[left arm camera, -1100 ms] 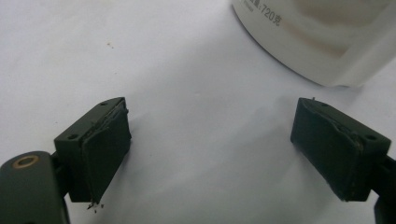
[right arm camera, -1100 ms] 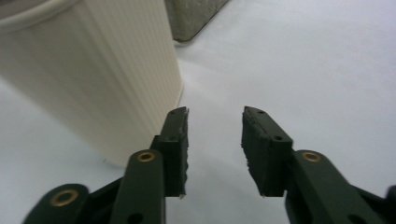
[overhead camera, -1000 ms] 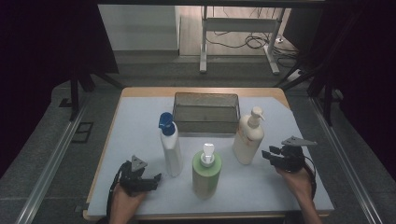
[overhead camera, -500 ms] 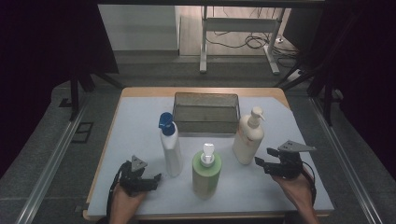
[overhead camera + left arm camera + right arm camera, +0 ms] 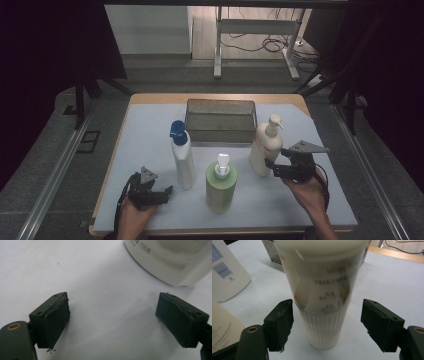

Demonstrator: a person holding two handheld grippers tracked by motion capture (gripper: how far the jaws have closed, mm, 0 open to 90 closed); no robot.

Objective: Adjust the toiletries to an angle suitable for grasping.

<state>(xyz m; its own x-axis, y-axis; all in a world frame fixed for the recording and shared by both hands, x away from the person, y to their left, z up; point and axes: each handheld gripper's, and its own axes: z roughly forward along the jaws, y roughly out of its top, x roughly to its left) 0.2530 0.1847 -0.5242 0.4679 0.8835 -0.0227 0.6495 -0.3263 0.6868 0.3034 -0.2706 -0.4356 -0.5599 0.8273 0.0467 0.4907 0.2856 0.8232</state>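
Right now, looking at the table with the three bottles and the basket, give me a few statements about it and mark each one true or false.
1. The right gripper has open jaws on either side of the cream pump bottle. True.
2. The left gripper is shut on the white bottle with the blue cap. False: its jaws are open over bare table.
3. The green pump bottle lies on its side. False: it stands upright.
4. The grey mesh basket sits behind the bottles. True.
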